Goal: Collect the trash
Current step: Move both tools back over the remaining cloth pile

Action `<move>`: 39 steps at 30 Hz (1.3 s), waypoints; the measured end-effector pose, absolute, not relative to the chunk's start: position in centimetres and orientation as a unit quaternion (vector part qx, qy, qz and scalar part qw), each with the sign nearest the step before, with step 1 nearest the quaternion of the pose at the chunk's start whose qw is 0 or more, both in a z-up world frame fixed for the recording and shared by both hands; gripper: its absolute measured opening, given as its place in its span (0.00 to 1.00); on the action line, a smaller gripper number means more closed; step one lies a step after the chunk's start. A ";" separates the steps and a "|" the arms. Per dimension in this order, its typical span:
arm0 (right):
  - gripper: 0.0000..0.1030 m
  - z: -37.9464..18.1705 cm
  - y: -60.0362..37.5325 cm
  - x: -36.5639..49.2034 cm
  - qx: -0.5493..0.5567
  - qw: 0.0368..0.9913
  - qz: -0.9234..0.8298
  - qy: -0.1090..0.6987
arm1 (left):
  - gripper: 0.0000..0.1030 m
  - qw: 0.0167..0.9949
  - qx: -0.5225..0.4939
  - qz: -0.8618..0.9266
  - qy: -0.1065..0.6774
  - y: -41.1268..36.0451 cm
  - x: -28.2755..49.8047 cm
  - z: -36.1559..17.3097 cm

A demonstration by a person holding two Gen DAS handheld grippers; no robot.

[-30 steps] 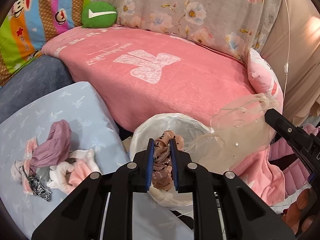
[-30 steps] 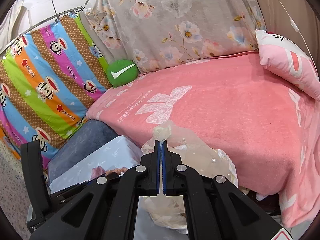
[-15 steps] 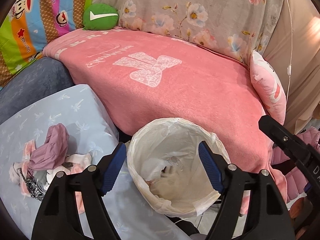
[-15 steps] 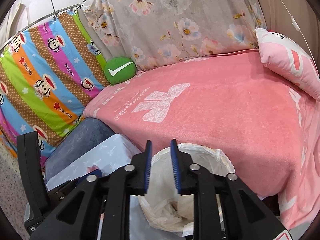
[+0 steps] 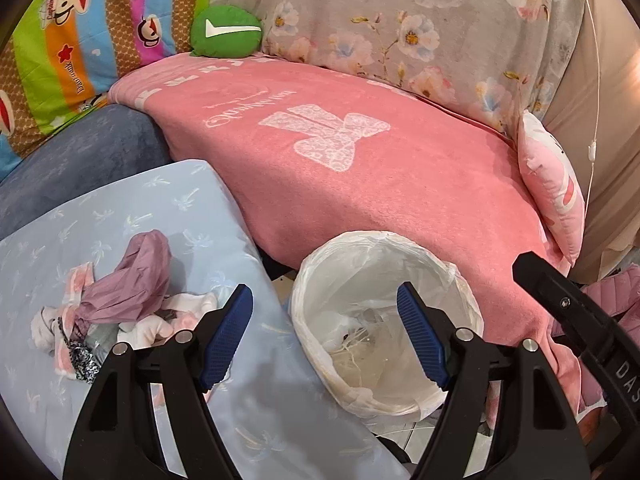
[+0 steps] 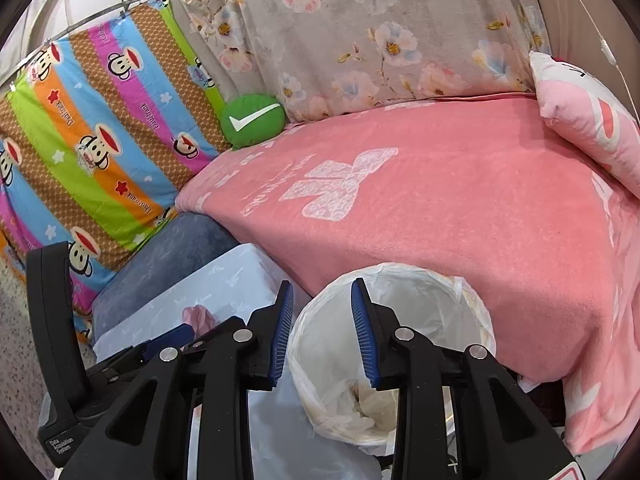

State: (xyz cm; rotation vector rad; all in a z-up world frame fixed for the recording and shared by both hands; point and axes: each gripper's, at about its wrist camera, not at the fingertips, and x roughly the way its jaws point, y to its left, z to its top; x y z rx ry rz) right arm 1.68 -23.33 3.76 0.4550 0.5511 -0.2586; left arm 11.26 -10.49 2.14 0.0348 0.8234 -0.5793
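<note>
A bin lined with a white bag (image 5: 380, 242) stands between the pale blue cushion and the pink bed; crumpled plastic and scraps (image 5: 360, 344) lie at its bottom. My left gripper (image 5: 324, 338) hovers over the bin's near rim, open wide with nothing between its pads. My right gripper (image 6: 323, 332) hangs above the same bin (image 6: 420, 274); its jaws are opening and hold nothing. More trash lies on the cushion to the left: a crumpled purple wrapper (image 5: 132, 280) among pink-and-white scraps (image 5: 148, 326) and a dark speckled bit (image 5: 80, 356).
The pale blue cushion (image 5: 168, 208) sits left of the bin and the pink blanket (image 5: 360, 184) behind it. A pink pillow (image 5: 556, 188) lies at the right, a green round cushion (image 5: 226, 32) at the back. The right gripper's black body (image 5: 580, 320) crosses the left view's right edge.
My left gripper let go of a brown patterned scrap and spread wide. My right gripper released a clear plastic film and its jaws parted. Both pieces dropped into the bin.
</note>
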 end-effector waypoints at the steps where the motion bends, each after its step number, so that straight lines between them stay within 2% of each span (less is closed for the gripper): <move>1: 0.32 3.7 -23.0 1.7 0.221 0.929 -0.124 0.271 | 0.69 0.877 0.017 -0.274 0.394 -10.2 11.2 2.1; 22: 0.45 1.6 -16.6 3.2 0.198 0.926 -0.080 0.310 | 0.74 0.886 -0.024 -0.209 0.414 -2.1 12.0 -0.3; 39: 0.46 -2.2 -11.3 4.9 0.181 0.914 -0.048 0.361 | 0.74 0.880 -0.062 -0.129 0.453 6.2 12.9 -4.6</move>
